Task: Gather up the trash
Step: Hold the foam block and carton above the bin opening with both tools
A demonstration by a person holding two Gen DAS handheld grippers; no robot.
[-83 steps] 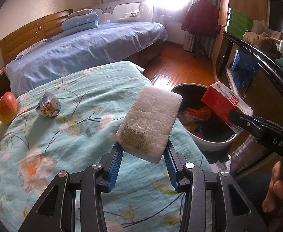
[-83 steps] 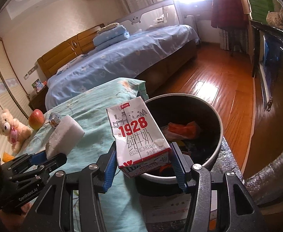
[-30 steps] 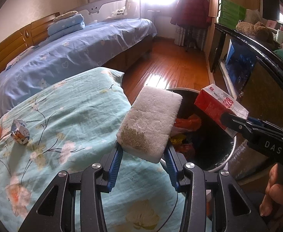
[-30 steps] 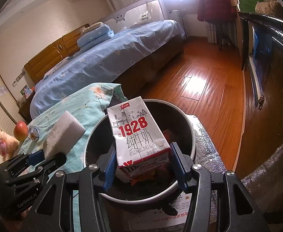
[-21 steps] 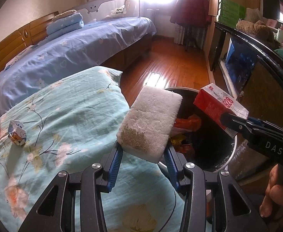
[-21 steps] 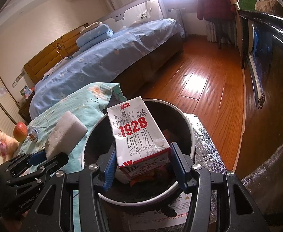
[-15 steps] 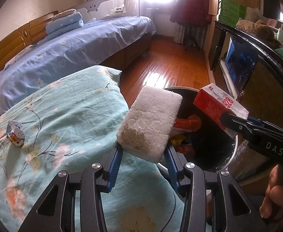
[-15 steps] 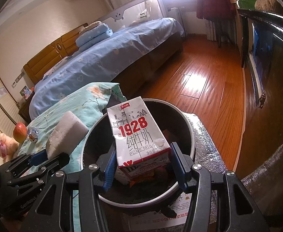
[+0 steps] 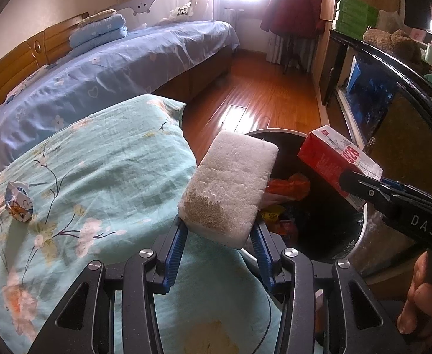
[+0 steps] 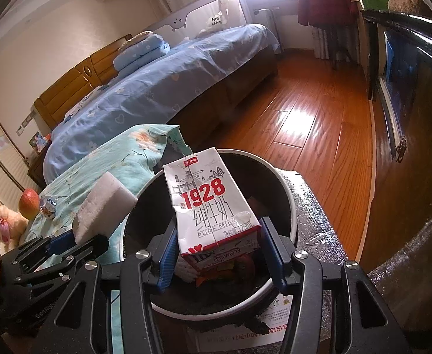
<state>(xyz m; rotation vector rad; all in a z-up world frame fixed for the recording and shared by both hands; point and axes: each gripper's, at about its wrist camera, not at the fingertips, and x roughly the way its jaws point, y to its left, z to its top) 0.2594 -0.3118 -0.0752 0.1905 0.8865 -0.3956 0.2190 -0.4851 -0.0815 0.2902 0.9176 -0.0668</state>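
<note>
The left gripper (image 9: pixel 218 236) jaws clench a white sponge (image 9: pixel 230 185); the right gripper (image 10: pixel 217 253) jaws clench a milk carton (image 10: pixel 210 206), the trash bin (image 10: pixel 286 194) just beyond both.

The left wrist camera sits just behind the left claw (image 9: pixel 218 236) and looks along its fingers, down over the teal flowered blanket (image 9: pixel 98 171). The round black trash bin (image 9: pixel 328 236) is close, at about 2 o'clock from this claw.

The right wrist camera sits just behind the right claw (image 10: pixel 216 250) and looks almost straight down into the same bin (image 10: pixel 277 183), very near.

Both views share the bin, the blanket, the big bed with the blue sheet (image 9: pixel 121 67), the shiny wooden floor (image 10: pixel 319 124) and the bright window far off at 12 o'clock. Each camera also sees the other claw: the right one at 3 o'clock, the left one at 9 o'clock.
</note>
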